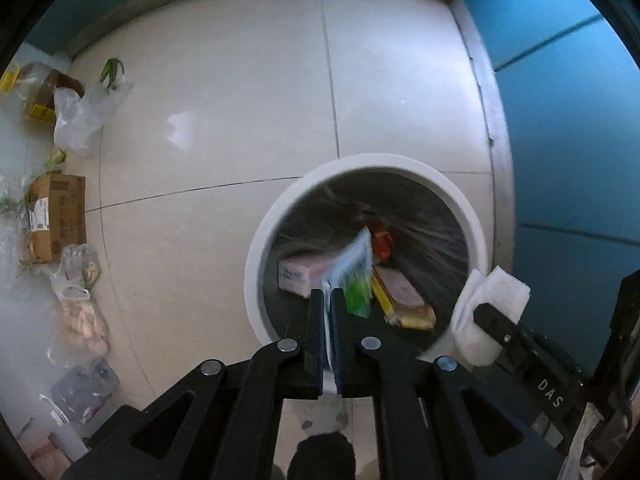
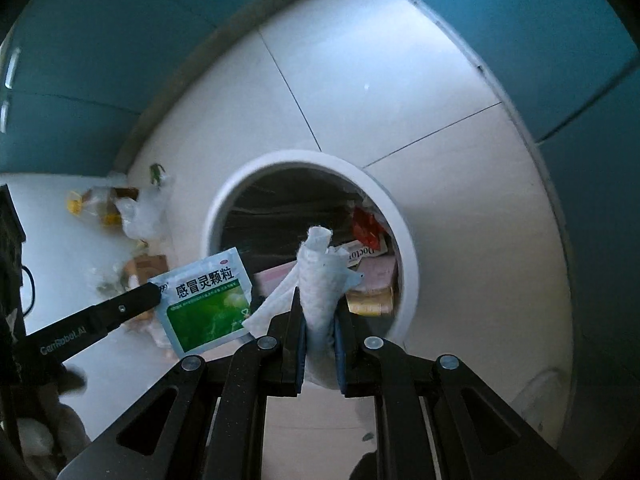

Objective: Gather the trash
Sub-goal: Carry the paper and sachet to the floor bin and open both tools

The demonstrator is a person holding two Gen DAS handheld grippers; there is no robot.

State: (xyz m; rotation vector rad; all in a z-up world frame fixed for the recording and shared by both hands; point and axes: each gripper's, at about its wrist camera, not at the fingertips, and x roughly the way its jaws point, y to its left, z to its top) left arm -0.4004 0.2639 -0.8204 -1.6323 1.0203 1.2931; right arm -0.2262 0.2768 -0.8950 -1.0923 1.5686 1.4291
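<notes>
- Green-and-white foil sachet (image 1: 352, 276) sits pinched edge-on in the left gripper (image 1: 329, 300), whose jaws are nearly closed on it, over the near rim of the white bin (image 1: 256, 248).
- The right gripper (image 2: 320, 308) has its jaws clamped on a white tissue wad (image 2: 320, 272), also above the bin's near rim.
- Judgement: both loads hang near the rim rather than over the bin's middle, so letting go here could drop either outside it.
- The light tissue may cling to a pad or drift.
- The 2 grippers sit close and could knock.
- Beyond the bin, a cardboard box (image 1: 58, 216) and plastic bags (image 1: 86, 114) remain on the floor.
</notes>
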